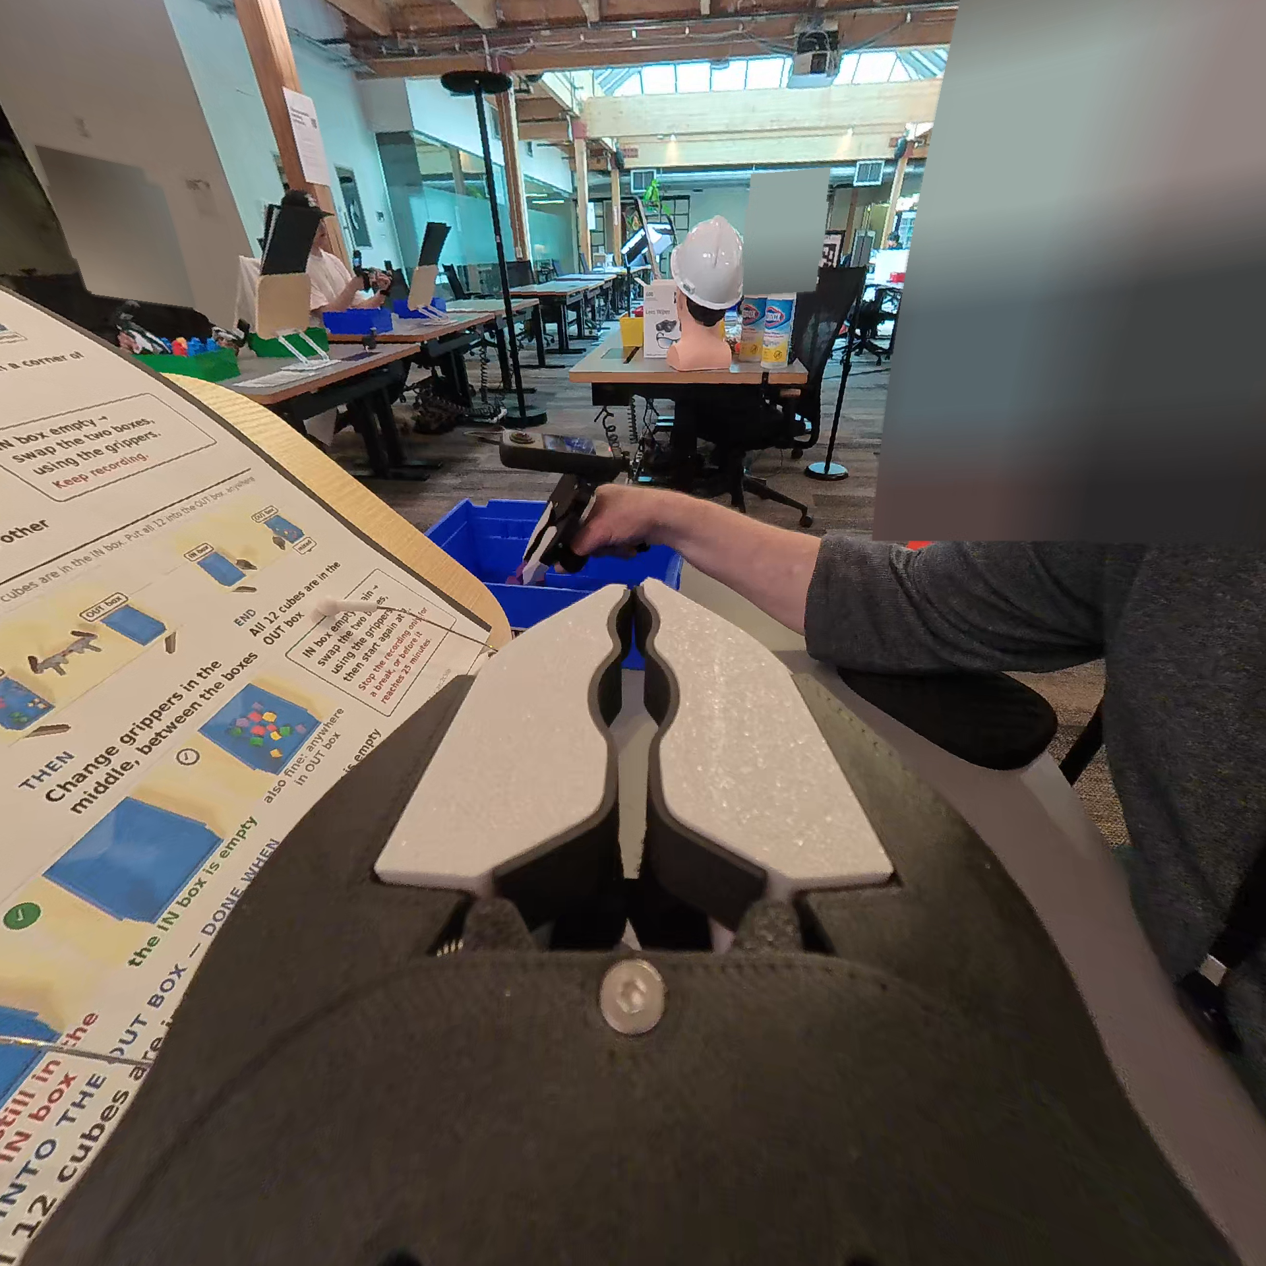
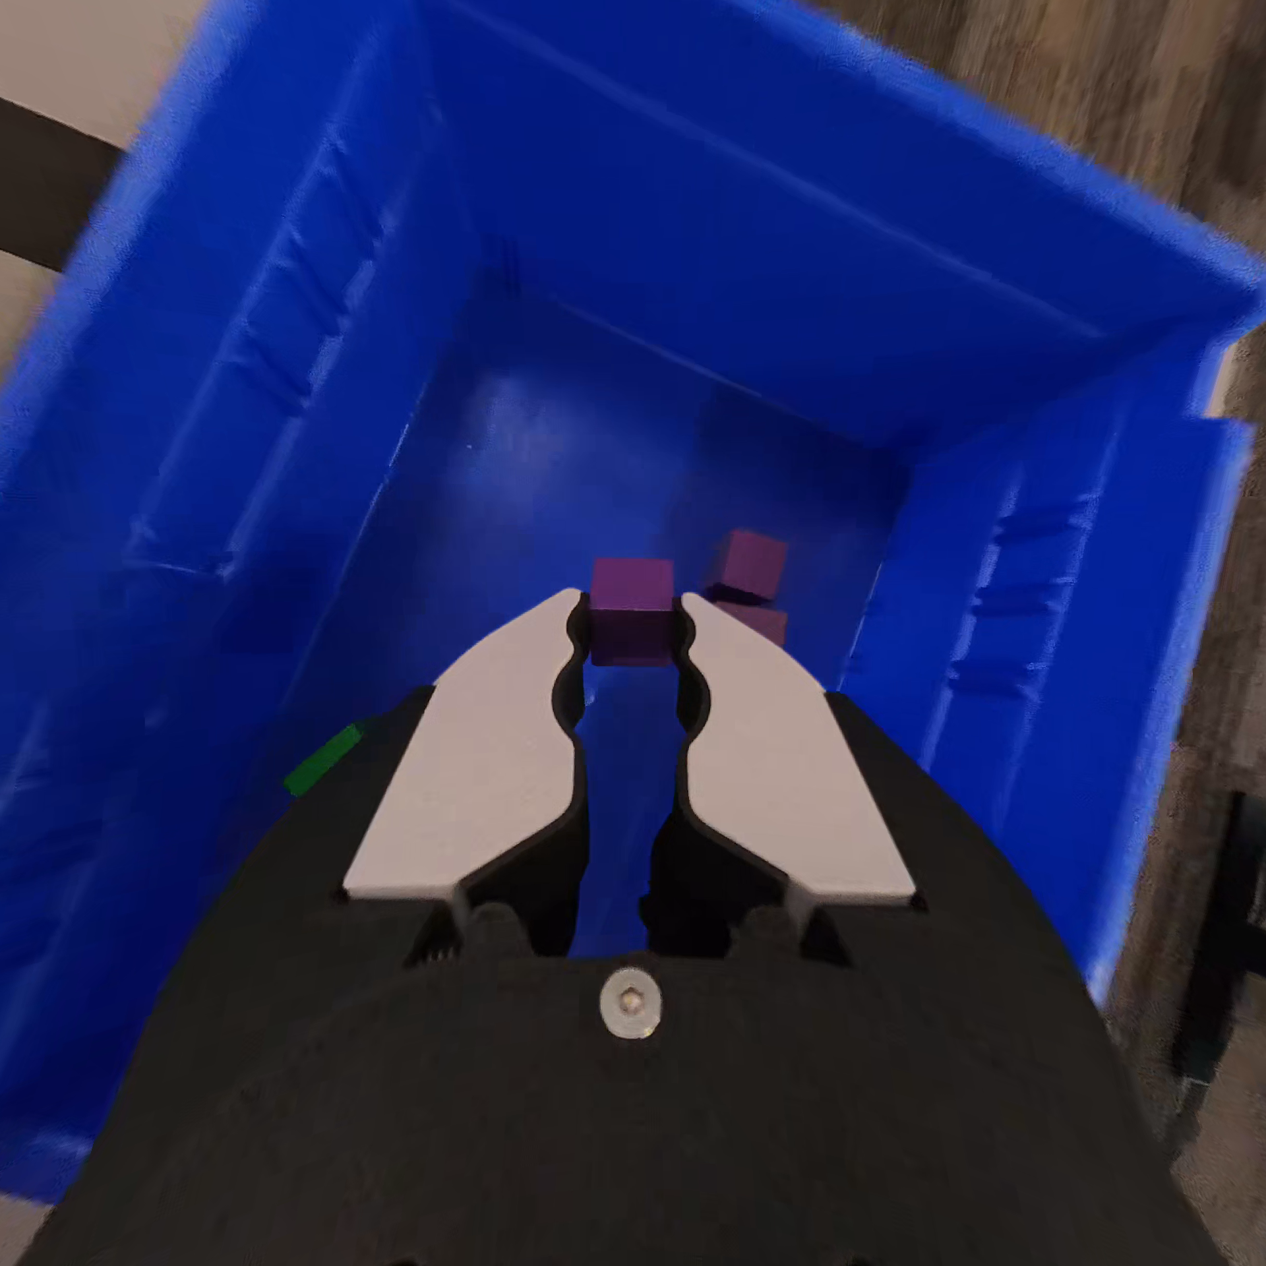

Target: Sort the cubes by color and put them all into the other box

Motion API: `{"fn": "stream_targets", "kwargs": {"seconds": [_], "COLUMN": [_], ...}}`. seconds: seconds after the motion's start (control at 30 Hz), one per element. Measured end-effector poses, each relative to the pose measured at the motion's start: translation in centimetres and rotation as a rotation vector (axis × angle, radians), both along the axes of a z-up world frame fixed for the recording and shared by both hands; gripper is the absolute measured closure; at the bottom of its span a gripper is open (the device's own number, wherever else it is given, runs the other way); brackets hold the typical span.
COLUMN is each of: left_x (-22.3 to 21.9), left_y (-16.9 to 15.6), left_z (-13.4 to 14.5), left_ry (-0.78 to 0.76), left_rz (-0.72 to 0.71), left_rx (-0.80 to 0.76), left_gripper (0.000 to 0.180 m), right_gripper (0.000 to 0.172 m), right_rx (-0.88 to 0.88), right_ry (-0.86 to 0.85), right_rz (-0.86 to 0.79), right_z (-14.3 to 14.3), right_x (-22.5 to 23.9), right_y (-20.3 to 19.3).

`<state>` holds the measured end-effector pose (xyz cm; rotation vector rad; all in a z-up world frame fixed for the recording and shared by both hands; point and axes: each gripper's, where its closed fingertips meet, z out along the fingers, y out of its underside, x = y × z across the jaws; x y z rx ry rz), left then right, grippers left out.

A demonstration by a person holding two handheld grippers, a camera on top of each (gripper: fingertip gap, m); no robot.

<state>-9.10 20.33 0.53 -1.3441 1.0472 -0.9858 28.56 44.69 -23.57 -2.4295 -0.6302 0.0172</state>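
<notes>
The right gripper (image 2: pixel 631 620) pinched a purple cube (image 2: pixel 630 610) inside the blue box (image 2: pixel 685 240), above two purple cubes (image 2: pixel 753 565) near its right wall. The left gripper (image 1: pixel 636 594) stood pressed shut, bare.

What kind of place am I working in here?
Likely an open-plan office or lab used as a data-collection workspace: rows of desks with office chairs, exposed timber ceiling beams, and an instruction sheet propped beside the blue box on your table.
</notes>
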Motion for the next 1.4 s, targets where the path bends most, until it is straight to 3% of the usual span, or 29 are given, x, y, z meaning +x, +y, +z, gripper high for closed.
{"fn": "stream_targets", "kwargs": {"seconds": [0.3, 0.5, 0.63, 0.83, 1.07, 1.27, 1.4], "left_x": [0.2, 0.3, 0.4, -0.5, -2.4, -3.5, -5.4], "left_y": [0.1, 0.1, -0.1, 1.1, 3.8, 5.4, 7.5], "left_z": [-0.5, -0.7, -0.8, -0.4, -0.5, -1.3, -2.8], "left_ry": [0.018, 0.026, 0.039, 0.026, 0.094, 0.134, 0.224], "left_rz": [-0.003, -0.008, -0.012, 0.081, 0.326, 0.421, 0.572], "left_rx": [-0.006, -0.011, -0.006, 0.009, 0.084, 0.058, 0.053], "left_gripper": [0.180, 0.180, 0.180, 0.180, 0.180, 0.180, 0.180], "right_gripper": [0.149, 0.147, 0.131, 0.138, 0.171, 0.171, 0.171], "right_rx": [-0.042, -0.015, 0.000, 0.181, 0.480, 0.541, 0.541], "right_ry": [-0.044, -0.120, -0.119, -0.133, -0.108, -0.160, -0.163], "right_rz": [-0.047, -0.079, -0.071, -0.055, 0.021, 0.085, 0.118], "right_z": [-3.4, -3.6, -2.7, 4.6, 13.9, 15.4, 15.4], "right_x": [1.0, 2.1, 1.7, 1.1, -4.4, -8.0, -9.6], "right_y": [0.9, 1.4, 1.4, 1.0, -0.7, -1.7, -2.3]}}
